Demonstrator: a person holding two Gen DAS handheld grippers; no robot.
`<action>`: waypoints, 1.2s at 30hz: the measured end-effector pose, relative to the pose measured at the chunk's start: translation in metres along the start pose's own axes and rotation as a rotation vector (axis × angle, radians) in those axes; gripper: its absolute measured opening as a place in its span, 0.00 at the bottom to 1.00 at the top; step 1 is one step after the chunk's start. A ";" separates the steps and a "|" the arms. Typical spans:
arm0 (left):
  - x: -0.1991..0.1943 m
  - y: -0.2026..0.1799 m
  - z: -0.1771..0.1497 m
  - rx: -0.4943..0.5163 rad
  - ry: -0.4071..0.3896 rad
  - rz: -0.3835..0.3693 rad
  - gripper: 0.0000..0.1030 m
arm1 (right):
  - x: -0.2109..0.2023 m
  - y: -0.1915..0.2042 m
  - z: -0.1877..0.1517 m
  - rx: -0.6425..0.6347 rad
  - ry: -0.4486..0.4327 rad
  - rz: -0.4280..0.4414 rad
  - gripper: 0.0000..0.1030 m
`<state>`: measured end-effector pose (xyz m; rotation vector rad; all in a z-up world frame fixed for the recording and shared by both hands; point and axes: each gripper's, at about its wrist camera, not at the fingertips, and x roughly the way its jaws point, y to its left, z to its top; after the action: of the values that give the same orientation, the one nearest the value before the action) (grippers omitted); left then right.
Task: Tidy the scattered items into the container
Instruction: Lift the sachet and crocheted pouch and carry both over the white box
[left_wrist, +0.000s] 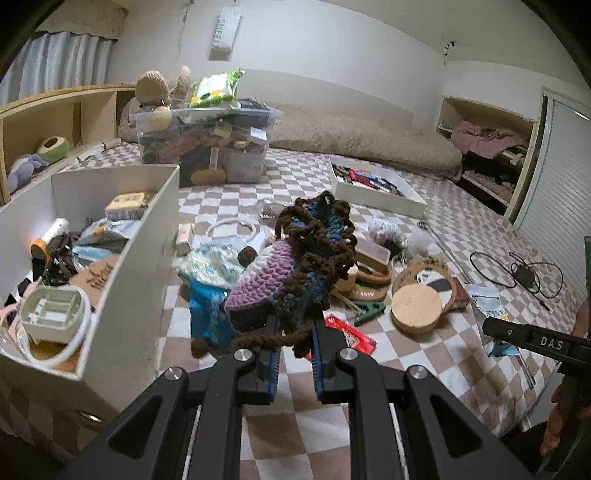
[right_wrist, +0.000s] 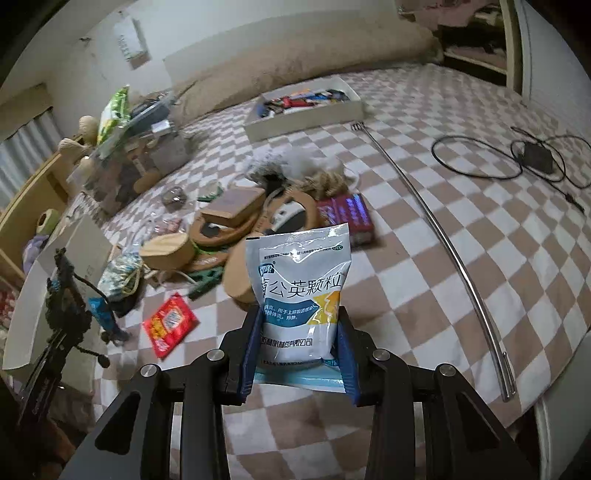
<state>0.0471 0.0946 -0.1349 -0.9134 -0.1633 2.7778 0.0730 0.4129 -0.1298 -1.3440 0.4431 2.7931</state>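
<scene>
- Left gripper (left_wrist: 295, 334): jaws nearly closed, pinching a crocheted pouch (left_wrist: 291, 269) that stands up from the tips.
- White open box (left_wrist: 147, 236) lies left of those jaws, near; left hand is nearer.
- Right gripper (right_wrist: 299, 332): jaws clamp a medicine sachet (right_wrist: 301, 291), long axis upright.

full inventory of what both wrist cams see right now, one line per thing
crochet piece: 1, purple, blue and brown, clamped in left tool
sachet: 1, white and blue, clamped in right tool
white box: 1, open, left of the pile, part filled
flat tray: 1, white, far side of bed, holds small items
clear bin: 1, overfull, near the wall
round wooden lid: 1, tan, on checked bedspread
red packet: 1, flat on bedspread
metal rod: 1, silver, along bed's right side
black cable: 1, coiled, far right
left tool: shut on crochet piece
right tool: shut on sachet
</scene>
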 end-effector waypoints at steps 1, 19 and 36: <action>-0.002 0.002 0.004 -0.004 -0.011 0.001 0.14 | -0.002 0.002 0.002 -0.003 -0.007 0.009 0.38; -0.052 0.031 0.062 -0.014 -0.154 0.002 0.14 | -0.055 0.081 0.046 -0.111 -0.151 0.151 0.38; -0.102 0.087 0.116 -0.060 -0.263 0.021 0.14 | -0.085 0.167 0.070 -0.235 -0.216 0.285 0.38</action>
<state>0.0436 -0.0184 0.0024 -0.5609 -0.2814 2.9172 0.0514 0.2796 0.0182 -1.0646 0.3295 3.2699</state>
